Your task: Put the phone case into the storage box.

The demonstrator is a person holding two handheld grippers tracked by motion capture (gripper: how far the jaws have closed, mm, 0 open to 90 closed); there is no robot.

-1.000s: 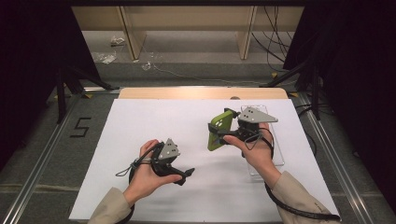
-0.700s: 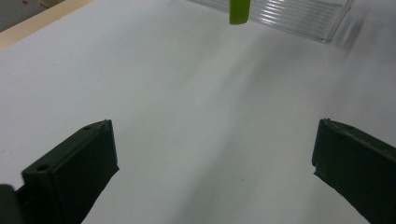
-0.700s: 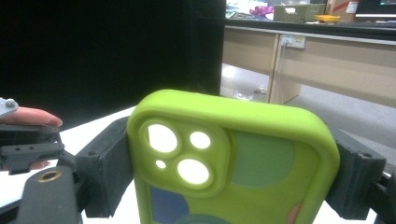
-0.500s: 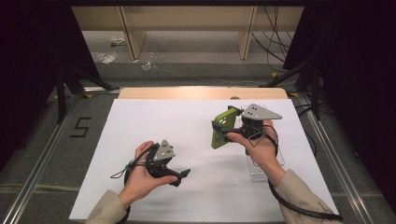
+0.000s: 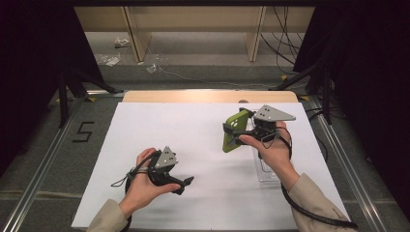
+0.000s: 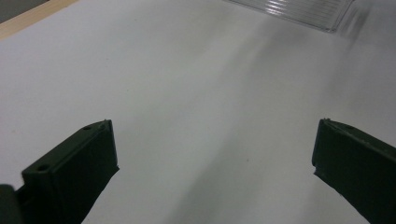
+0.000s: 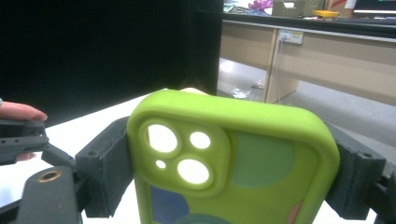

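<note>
1. Right claw (image 5: pixel 231 134), right of centre in the high view: clamped across the two long edges of a lime-green phone case (image 5: pixel 234 131), held up clear of the white table (image 5: pixel 193 135)
2. Left claw (image 5: pixel 188 182), lower left of centre: spread wide, nothing between the black jaws, low over bare table
3. Case (image 7: pixel 233 158) in the right gripper view: camera cutout at upper left, daylight through its holes, so probably empty
4. Likely light, soft and rubbery: flexes under squeeze, grips well, unlikely to break
5. Best hold: across the long edges, as now, or by a corner rim; too hard a pinch probably bows it
6. Clear ribbed plastic tray (image 5: pixel 264 169) flat on the table under the right hand
7. Beyond the table: wooden edge strip, grey floor with a painted 5 at left, wooden cabinets and cables at top, black curtains both sides
</note>
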